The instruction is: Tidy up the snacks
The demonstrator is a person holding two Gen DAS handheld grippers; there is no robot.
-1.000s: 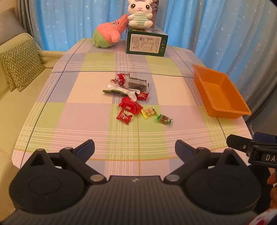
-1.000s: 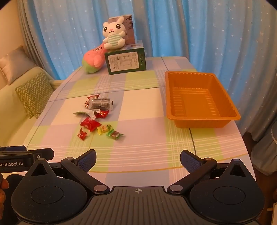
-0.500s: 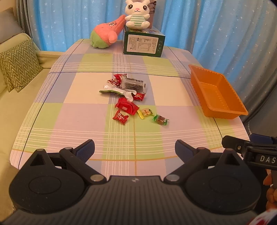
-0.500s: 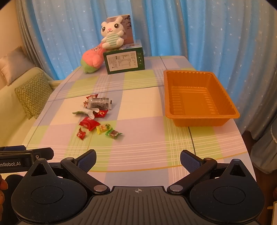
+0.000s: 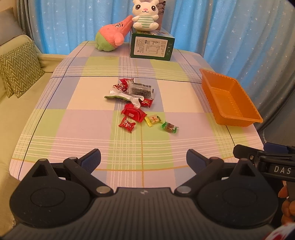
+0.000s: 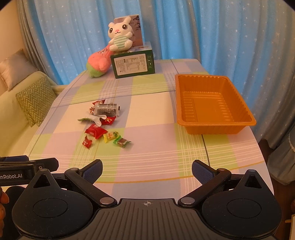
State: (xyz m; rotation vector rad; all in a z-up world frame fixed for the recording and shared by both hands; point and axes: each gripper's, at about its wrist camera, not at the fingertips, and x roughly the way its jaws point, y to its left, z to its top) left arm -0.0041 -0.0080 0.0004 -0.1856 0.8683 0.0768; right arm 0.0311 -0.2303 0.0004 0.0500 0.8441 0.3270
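Several wrapped snacks lie in a loose heap mid-table: a red pouch [image 5: 133, 114] [image 6: 95, 130], a small red candy [image 5: 126, 125] [image 6: 87, 142], a yellow candy [image 5: 153, 120] [image 6: 111, 136], a green candy [image 5: 169, 127] [image 6: 122, 142] and a clear dark-filled packet [image 5: 140, 89] [image 6: 107, 109]. An empty orange tray [image 5: 237, 120] [image 6: 217, 127] sits at the table's right side. My left gripper [image 5: 143, 158] hangs open over the near table edge, well short of the snacks. My right gripper [image 6: 147, 169] is open too, near the front edge, holding nothing.
A green box [image 5: 151, 46] [image 6: 133, 64] with a white bunny plush [image 5: 145, 14] [image 6: 120, 37] on top and a pink-green plush [image 5: 110, 37] [image 6: 98, 63] stand at the table's far end. A sofa with a chevron cushion [image 5: 19, 68] lies left. Blue curtains hang behind.
Both grippers have drifted slightly back and up, so the table appears a little farther away. The snacks and tray have not moved. Both stay open.
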